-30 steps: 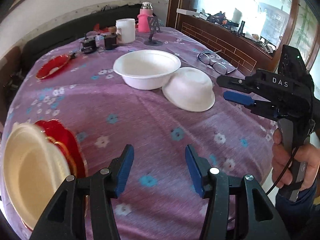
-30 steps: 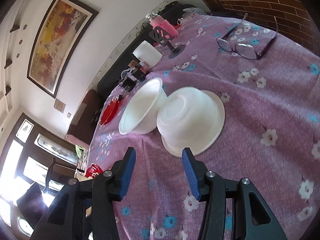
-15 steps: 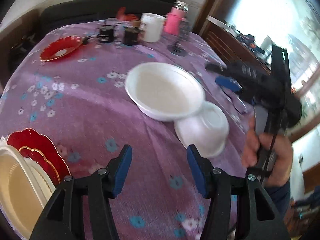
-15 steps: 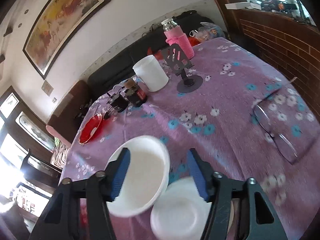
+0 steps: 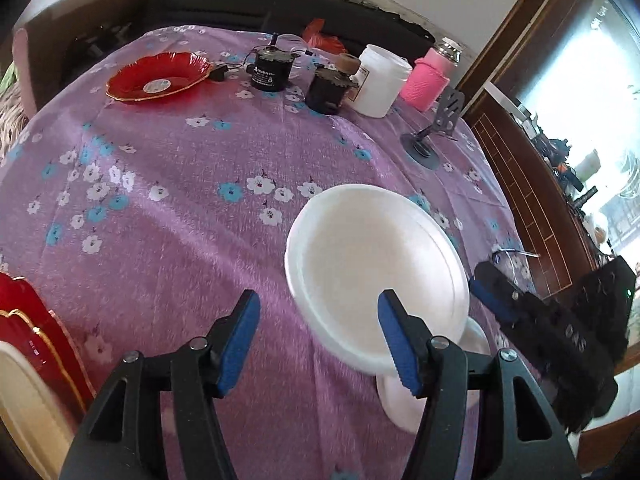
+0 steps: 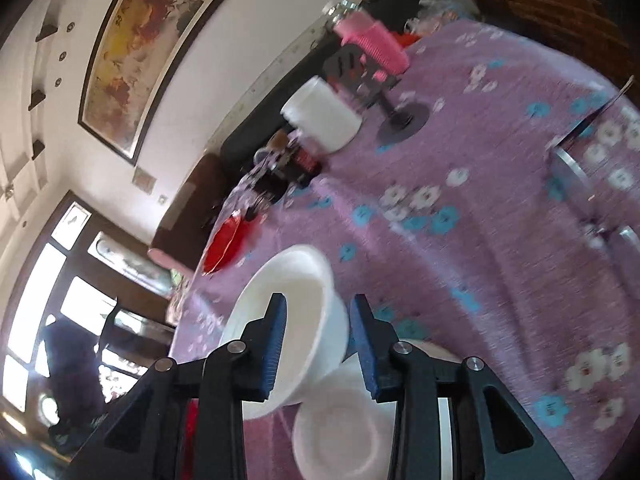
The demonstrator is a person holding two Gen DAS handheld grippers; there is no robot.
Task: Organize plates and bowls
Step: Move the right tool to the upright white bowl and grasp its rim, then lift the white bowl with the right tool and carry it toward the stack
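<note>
Since a second ago, our right hand-held gripper (image 6: 318,340) has swung in from the desk's edge to the upright white foam bowl (image 5: 376,276), and its jaws are closing across the near wall of that bowl; the blue pads sit either side of the rim, though we cannot tell that they pinch it yet. Our left hand-held gripper (image 5: 316,340) has rolled and slid toward the same bowl, its jaws opening and holding nothing. The bowl sits on the purple flowered desk (image 5: 168,208), leaning against the overturned white foam bowl (image 6: 344,432) just below it. We judge this as the start of a grasp to nest the two bowls. At the left edge wait the stacked cream plate (image 5: 24,412) and red scalloped plate (image 5: 32,320); another red glass dish (image 5: 158,76) lies far off.
</note>
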